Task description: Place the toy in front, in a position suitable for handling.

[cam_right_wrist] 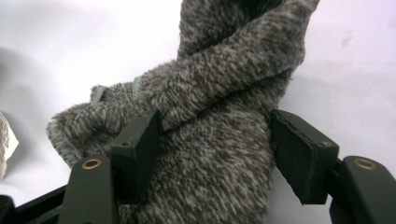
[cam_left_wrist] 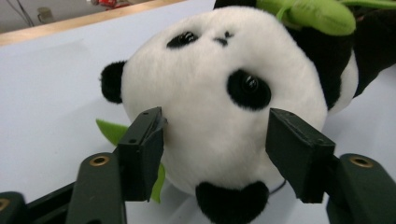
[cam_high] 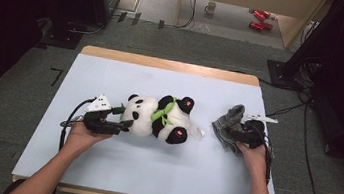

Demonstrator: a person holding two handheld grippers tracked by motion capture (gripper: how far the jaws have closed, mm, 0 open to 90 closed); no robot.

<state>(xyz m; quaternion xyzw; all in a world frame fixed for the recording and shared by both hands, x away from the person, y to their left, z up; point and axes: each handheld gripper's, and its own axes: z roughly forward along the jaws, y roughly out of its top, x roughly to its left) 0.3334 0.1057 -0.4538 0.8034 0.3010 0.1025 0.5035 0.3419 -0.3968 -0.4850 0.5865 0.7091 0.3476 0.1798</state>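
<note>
2 soft things on smooth white table (cam_high: 101, 158), round plush panda (cam_high: 154, 117) between released left hand-held gripper (cam_high: 124, 117), fuzzy grey sock (cam_high: 229, 126) between released right hand-held gripper (cam_high: 235, 134)

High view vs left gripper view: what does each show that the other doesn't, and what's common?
High view alone: the right gripper at a grey fuzzy cloth, the panda's red-soled feet, both forearms, the whole table, and a mug and red items on the floor beyond.

Left gripper view alone: the panda's face close up, its eyes, and a green leaf under the head.

Both: the plush panda lying on the pale blue table, its green scarf, and the left gripper open with its jaws either side of the head.
</note>
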